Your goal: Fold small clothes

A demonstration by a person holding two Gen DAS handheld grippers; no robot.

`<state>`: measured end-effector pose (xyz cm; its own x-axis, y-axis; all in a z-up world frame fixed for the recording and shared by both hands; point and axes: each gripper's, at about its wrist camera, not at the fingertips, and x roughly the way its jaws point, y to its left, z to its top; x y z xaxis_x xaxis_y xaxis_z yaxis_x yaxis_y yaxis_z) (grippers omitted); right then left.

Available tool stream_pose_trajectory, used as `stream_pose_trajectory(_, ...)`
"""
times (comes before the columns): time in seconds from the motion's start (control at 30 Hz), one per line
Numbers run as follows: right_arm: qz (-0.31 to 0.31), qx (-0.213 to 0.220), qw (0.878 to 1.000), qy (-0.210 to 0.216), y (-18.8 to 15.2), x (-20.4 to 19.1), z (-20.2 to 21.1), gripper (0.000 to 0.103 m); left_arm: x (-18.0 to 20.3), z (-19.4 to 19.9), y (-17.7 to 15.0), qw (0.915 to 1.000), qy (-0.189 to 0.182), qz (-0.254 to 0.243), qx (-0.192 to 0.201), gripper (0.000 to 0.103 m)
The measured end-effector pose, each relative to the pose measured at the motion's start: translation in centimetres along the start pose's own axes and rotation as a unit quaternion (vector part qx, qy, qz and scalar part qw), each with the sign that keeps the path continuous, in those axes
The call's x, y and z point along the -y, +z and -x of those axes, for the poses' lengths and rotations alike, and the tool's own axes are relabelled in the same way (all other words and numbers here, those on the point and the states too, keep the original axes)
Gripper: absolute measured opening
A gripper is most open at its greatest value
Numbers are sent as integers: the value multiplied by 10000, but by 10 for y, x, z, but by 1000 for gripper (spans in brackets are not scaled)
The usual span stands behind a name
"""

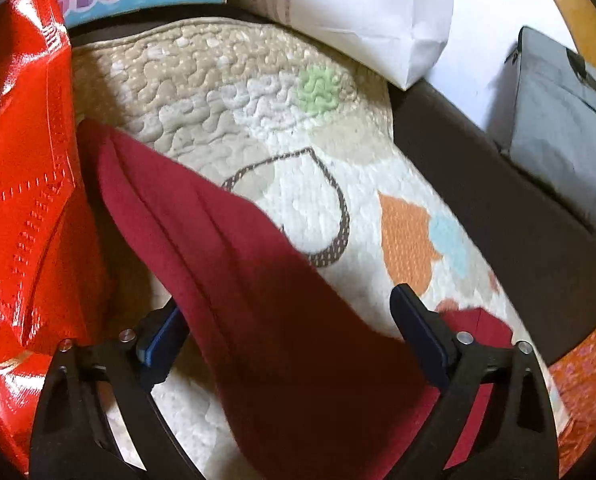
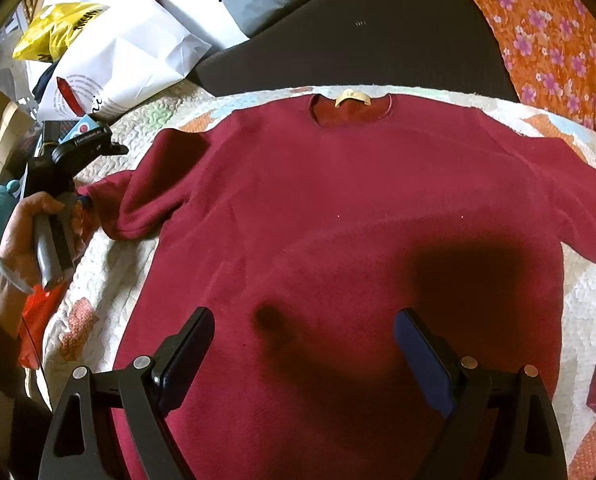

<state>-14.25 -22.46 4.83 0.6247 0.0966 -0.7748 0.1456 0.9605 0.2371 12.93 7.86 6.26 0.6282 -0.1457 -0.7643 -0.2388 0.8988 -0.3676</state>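
Note:
A dark red sweatshirt (image 2: 338, 208) lies flat, front up, on a quilted patterned mat (image 2: 110, 260), its neck with a yellow label at the far side. Its left sleeve (image 1: 226, 240) runs between the wide-open fingers of my left gripper (image 1: 290, 320), which sits over it at the mat's left edge; whether a finger touches the cloth I cannot tell. The left gripper also shows in the right wrist view (image 2: 78, 200), at the sleeve's cuff. My right gripper (image 2: 302, 332) is open and empty, hovering above the sweatshirt's lower body.
A shiny red bag (image 1: 22, 200) stands close on the left. A white paper bag (image 2: 126, 64), a yellow bag (image 2: 54, 28) and a grey box (image 1: 558, 112) lie beyond the mat. A black mat (image 2: 358, 40) and orange flowered cloth (image 2: 546, 40) border the far side.

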Motion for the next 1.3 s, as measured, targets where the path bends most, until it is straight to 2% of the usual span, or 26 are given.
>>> stream_pose_trajectory(0.03, -14, -20, 10000, 15, 0, 1, -1, 88, 3, 0, 0, 9999, 33, -102, 44, 78)
stream_pose_trajectory(0.07, -27, -33, 10000, 26, 0, 1, -2, 87, 6, 0, -1, 9997, 8, -251, 67, 51)
stream_pose_trajectory(0.1, -25, -36, 10000, 37, -2, 1, -2, 86, 9, -1, -1, 9992, 15, -397, 25, 32)
stream_pose_trajectory(0.2, -23, -11, 10000, 55, -2, 1, 0, 84, 7, 3, -2, 9994, -82, -339, 81, 12)
stream_pose_trajectory(0.33, -98, 95, 9999, 67, 0, 6, 8, 84, 18, 29, 1, 9980, -492, -282, 296, 8)
stream_pose_trajectory(0.43, -236, 207, 9995, 45, 0, 14, 16, 84, 49, 65, -4, 9913, -1036, -627, 519, 8)
stream_pose_trajectory(0.5, -323, 271, 9991, 8, 2, 21, 22, 84, 79, 90, -19, 9826, -1408, -1041, 623, 7)
stream_pose_trajectory(0.57, -377, 330, 9987, -99, 3, 30, 29, 84, 113, 111, -45, 9694, -1724, -1615, 665, 7)
stream_pose_trajectory(0.67, -506, 411, 9970, -408, 3, 48, 40, 84, 163, 124, -103, 9393, -2258, -2560, 332, 8)
stream_pose_trajectory(0.7, -573, 440, 9961, -502, 2, 56, 44, 84, 180, 119, -132, 9227, -2492, -2942, 2, 8)
stream_pose_trajectory(0.73, -660, 469, 9949, -604, 1, 64, 48, 84, 189, 116, -149, 9121, -2589, -3173, -207, 10)
stream_pose_trajectory(0.8, -877, 498, 9921, -746, -2, 82, 55, 84, 206, 105, -193, 8805, -2791, -3770, -682, 22)
stream_pose_trajectory(0.83, -985, 493, 9911, -750, -4, 90, 58, 84, 211, 100, -210, 8687, -2797, -4003, -831, 27)
stream_pose_trajectory(0.87, -1063, 481, 9905, -731, -5, 95, 60, 84, 213, 97, -223, 8615, -2758, -4165, -911, 37)
stream_pose_trajectory(0.9, -1124, 465, 9900, -717, -5, 99, 61, 84, 214, 94, -232, 8553, -2750, -4277, -997, 41)
stream_pose_trajectory(0.97, -1194, 476, 9892, -706, -5, 104, 64, 84, 215, 95, -236, 8466, -2787, -4385, -1158, 42)
stream_pose_trajectory(1.03, -1200, 501, 9893, -663, -3, 104, 65, 84, 212, 106, -228, 8479, -2853, -4309, -1178, 43)
stream_pose_trajectory(1.07, -1185, 517, 9897, -616, -2, 101, 67, 84, 206, 112, -217, 8536, -2831, -4217, -1154, 46)
stream_pose_trajectory(1.1, -1162, 532, 9901, -577, 1, 99, 67, 84, 198, 119, -207, 8632, -2688, -4120, -1138, 52)
stream_pose_trajectory(1.17, -1085, 587, 9910, -523, 10, 93, 67, 84, 180, 131, -185, 8849, -2246, -3928, -1109, 57)
stream_pose_trajectory(1.27, -985, 643, 9920, -452, 27, 81, 63, 84, 141, 140, -167, 9072, -1767, -3716, -882, 57)
stream_pose_trajectory(1.3, -971, 654, 9923, -413, 34, 78, 60, 84, 131, 139, -165, 9115, -1607, -3693, -835, 58)
